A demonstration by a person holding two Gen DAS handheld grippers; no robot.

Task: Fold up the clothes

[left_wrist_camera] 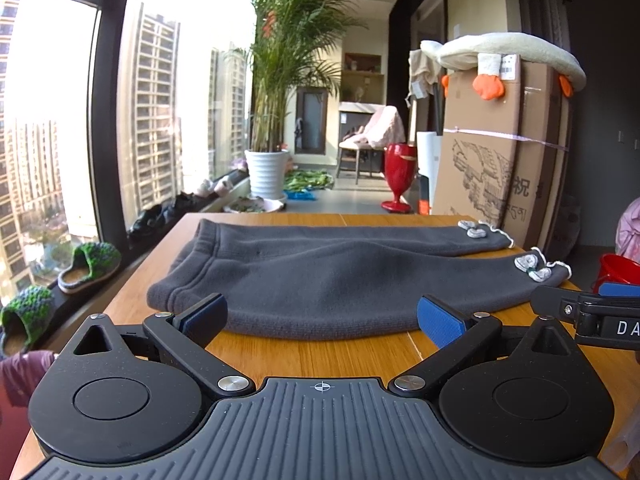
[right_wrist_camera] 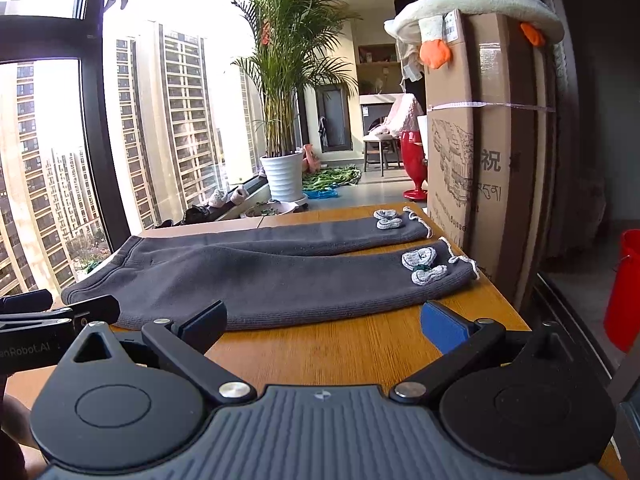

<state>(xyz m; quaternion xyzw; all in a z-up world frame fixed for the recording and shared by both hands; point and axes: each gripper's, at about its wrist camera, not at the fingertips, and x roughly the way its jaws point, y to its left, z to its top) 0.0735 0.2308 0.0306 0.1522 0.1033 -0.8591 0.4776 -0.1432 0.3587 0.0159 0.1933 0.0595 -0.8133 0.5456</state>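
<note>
Dark grey fleece trousers [left_wrist_camera: 320,280] lie flat across the wooden table [left_wrist_camera: 340,356], waistband at the left, both legs running right, with grey bow trims at the cuffs [left_wrist_camera: 532,266]. They also show in the right wrist view [right_wrist_camera: 260,280]. My left gripper [left_wrist_camera: 322,320] is open and empty, hovering at the near edge of the trousers' middle. My right gripper [right_wrist_camera: 324,320] is open and empty, just before the near leg. The right gripper's fingers also show at the right of the left wrist view [left_wrist_camera: 588,312].
A tall cardboard box [right_wrist_camera: 480,140] with a plush toy on top stands against the table's right far corner. Large windows and a sill with slippers [left_wrist_camera: 88,264] run along the left. A potted palm [left_wrist_camera: 268,168] and red bucket [right_wrist_camera: 624,288] stand on the floor.
</note>
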